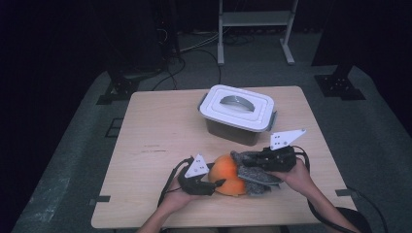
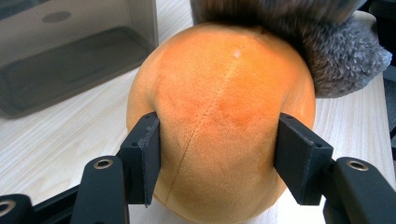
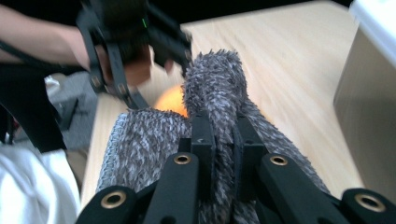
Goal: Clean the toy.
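An orange plush ball lies near the table's front edge. My left gripper is shut on it from the left; in the left gripper view both pads press into the orange plush ball. A fuzzy grey cloth drapes over the ball's right side. My right gripper is shut on a fold of this grey cloth, which stands up between its jaws. The orange ball peeks out behind the cloth, with the left gripper beyond it.
A grey plastic box with a white latched lid stands at the table's back middle, close behind both grippers. The wooden table has bare surface to the left. The box wall is near the ball.
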The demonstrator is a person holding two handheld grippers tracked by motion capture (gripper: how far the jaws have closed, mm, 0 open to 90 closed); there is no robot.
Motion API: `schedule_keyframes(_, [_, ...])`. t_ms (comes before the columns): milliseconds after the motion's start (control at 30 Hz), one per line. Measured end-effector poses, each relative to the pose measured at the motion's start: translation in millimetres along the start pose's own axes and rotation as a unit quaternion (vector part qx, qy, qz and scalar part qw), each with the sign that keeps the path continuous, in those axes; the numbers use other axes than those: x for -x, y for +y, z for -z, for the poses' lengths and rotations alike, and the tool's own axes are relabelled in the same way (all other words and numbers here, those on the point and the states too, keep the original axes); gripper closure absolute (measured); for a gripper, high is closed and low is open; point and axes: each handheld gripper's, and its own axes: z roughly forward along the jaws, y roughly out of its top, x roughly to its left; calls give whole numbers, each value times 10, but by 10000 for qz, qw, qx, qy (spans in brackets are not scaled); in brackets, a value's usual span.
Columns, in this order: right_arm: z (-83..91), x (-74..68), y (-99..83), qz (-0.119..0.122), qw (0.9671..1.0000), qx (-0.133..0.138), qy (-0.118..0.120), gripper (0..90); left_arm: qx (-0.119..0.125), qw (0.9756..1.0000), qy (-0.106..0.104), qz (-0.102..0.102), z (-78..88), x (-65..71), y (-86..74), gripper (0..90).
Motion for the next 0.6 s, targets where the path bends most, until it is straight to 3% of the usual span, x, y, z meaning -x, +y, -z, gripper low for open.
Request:
schedule_keyframes(100, [-47, -63, 184, 203, 9996, 130, 114, 810, 41, 10000, -6, 13, -30, 18, 49, 376])
schedule_keyframes(167, [-145, -94, 237, 319, 9994, 19, 132, 810, 80, 10000, -20, 26, -47, 37, 75, 375])
schedule_keyframes(333, [-369, -58, 163, 246, 9992, -179, 259, 810, 12, 10000, 0, 10, -54, 43, 40, 376])
schedule_keyframes(600, [-212, 15, 64, 128, 9993, -305, 147, 811, 53, 10000, 30, 12, -47, 52, 25, 376])
